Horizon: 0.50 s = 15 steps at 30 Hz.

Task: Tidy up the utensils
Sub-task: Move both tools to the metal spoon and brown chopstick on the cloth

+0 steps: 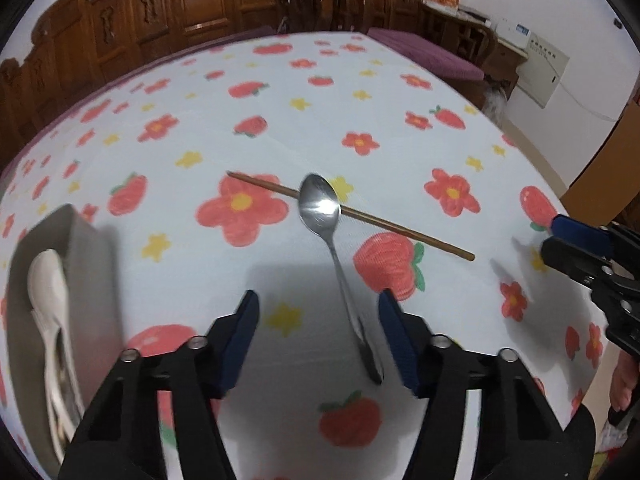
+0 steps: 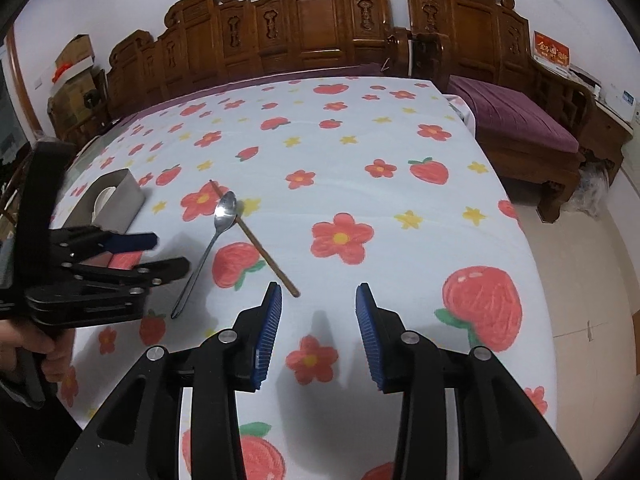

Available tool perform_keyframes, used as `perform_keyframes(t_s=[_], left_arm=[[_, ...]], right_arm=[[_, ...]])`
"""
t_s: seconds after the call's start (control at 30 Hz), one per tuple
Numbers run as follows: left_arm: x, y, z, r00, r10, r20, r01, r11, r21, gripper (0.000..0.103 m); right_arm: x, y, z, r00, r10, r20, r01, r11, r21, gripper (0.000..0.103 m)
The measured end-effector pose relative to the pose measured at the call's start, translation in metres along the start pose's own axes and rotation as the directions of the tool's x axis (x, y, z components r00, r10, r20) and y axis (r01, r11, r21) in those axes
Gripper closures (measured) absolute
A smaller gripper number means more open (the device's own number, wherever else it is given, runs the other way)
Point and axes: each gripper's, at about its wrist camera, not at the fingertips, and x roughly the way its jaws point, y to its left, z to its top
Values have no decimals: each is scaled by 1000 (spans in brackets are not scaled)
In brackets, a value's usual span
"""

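On the flower-and-strawberry tablecloth a metal spoon lies with its bowl resting across a single brown chopstick. Left gripper hangs over the spoon's handle, jaws parted, handle between them, pads not touching it. Right gripper hangs just beside the chopstick's near tip, jaws parted, nothing between them. At the table's left side stands a grey tray holding white plastic spoons. Carved wooden seats line the far wall.
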Motion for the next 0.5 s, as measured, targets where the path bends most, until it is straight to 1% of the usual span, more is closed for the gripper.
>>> perform_keyframes(t_s=[0.1, 0.13, 0.2, 0.23, 0.27, 0.3, 0.33, 0.37, 0.4, 0.5], left_arm=[[12, -6, 2, 1000, 2, -30, -2, 1000, 4, 62], [14, -8, 3, 1000, 16, -27, -15, 1000, 13, 62], [16, -14, 5, 999, 36, -27, -35, 999, 32, 70], [16, -16, 6, 999, 46, -28, -45, 998, 42, 73], [16, -17, 7, 999, 43, -29, -41, 998, 45, 82], [16, -18, 8, 998, 47, -34, -46, 998, 47, 87], [16, -18, 8, 998, 49, -43, -47, 998, 48, 90], [16, -18, 8, 998, 48, -49, -46, 998, 50, 96], [16, -19, 8, 997, 53, -55, -49, 997, 57, 98], [14, -16, 5, 996, 73, -55, -68, 994, 85, 100]], right_arm=[[1, 1, 0, 1000, -5, -2, 5, 1000, -10, 62], [1, 1, -1, 1000, -4, -2, 4, 1000, -13, 62], [1, 2, -1, 1000, -3, -3, 3, 1000, -14, 62], [1, 2, -1, 1000, -2, -2, 2, 1000, -15, 62], [1, 3, -1, 1000, -3, -3, 3, 1000, -17, 62], [1, 3, -1, 1000, -2, -3, 2, 1000, -16, 62], [1, 3, -1, 1000, 0, -3, 0, 1000, -15, 62], [1, 4, -1, 1000, 0, -4, 0, 1000, -16, 62], [1, 4, -1, 1000, 0, -4, 0, 1000, -20, 62], [3, 7, -2, 1000, 2, -9, -3, 1000, -25, 62]])
